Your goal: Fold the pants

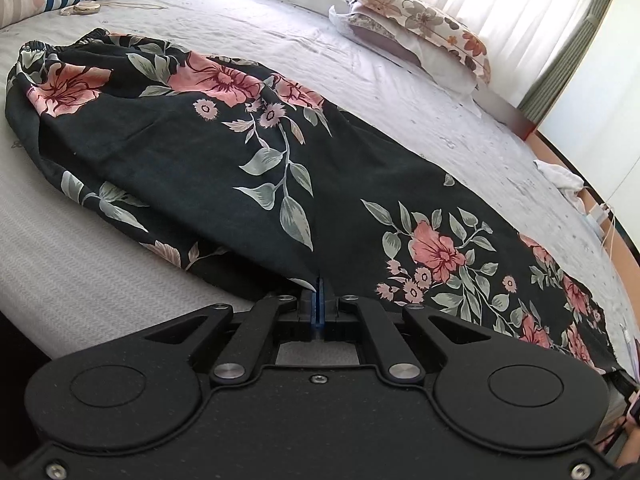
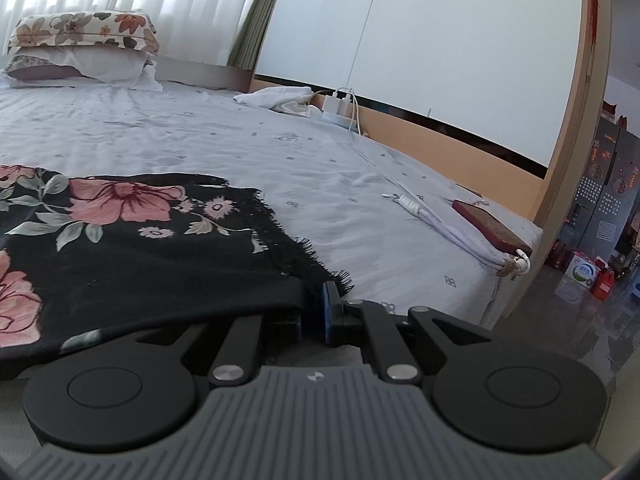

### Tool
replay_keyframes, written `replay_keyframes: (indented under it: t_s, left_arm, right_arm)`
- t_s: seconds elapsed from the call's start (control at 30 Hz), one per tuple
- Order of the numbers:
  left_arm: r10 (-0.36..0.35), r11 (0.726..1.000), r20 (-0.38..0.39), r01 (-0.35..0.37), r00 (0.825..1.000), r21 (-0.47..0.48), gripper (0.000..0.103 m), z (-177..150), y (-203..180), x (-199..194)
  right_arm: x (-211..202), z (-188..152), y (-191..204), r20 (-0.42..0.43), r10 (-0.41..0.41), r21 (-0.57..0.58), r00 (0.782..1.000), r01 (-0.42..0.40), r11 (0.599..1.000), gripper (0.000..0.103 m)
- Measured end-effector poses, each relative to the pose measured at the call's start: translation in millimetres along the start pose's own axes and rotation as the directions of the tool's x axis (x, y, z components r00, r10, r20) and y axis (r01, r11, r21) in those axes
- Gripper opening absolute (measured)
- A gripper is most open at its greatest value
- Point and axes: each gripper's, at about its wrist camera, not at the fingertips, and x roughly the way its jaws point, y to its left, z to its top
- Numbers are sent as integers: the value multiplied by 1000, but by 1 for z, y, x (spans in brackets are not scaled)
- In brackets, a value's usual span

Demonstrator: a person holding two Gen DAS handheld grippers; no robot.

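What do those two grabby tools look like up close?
Both are matte black, with two round discs, angled link bars, silver pins and blue pads on the tips. The left tongs sit on a flat, speckled black base. The right tongs have a grey ribbed cover with a small screw.
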Motion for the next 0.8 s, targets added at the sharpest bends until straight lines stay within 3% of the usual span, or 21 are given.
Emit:
replay_keyframes:
  t_s: [0.07,0.17,0.2,0.23,0.43,0.6,0.7,0.8]
  left_arm:
    - [0,1000,-1,0,1000,1,3,0,0,0]
    - [3,1000,0,-3,1000,11,5,-1,1,1]
    - [5,1000,1,-5,1000,14,5,-2,1,0]
    - [6,1000,3,-6,1000,19,5,-3,1,0]
    - [6,999,6,-6,1000,39,5,-4,-2,-1]
    - [-9,998,14,8,1000,66,18,-7,-6,-2]
    - [-24,995,22,22,999,97,29,-10,-11,-3]
    - [-33,992,26,30,999,125,37,-12,-15,-5]
  right_arm:
    - [7,0,-8,-15,-4,34,1000,4,999,30]
    - [11,1,-17,-15,-12,50,1000,13,999,49]
    - [12,2,-19,-17,-20,52,1000,20,998,61]
    - [11,3,-23,-18,-25,61,1000,26,998,66]
    - [-5,7,-52,-25,11,172,1000,-6,985,82]
    - [-42,26,-61,44,92,249,995,-101,963,93]
    - [-67,39,-46,95,225,267,970,-242,933,103]
    - [-88,48,-14,140,386,260,912,-410,874,103]
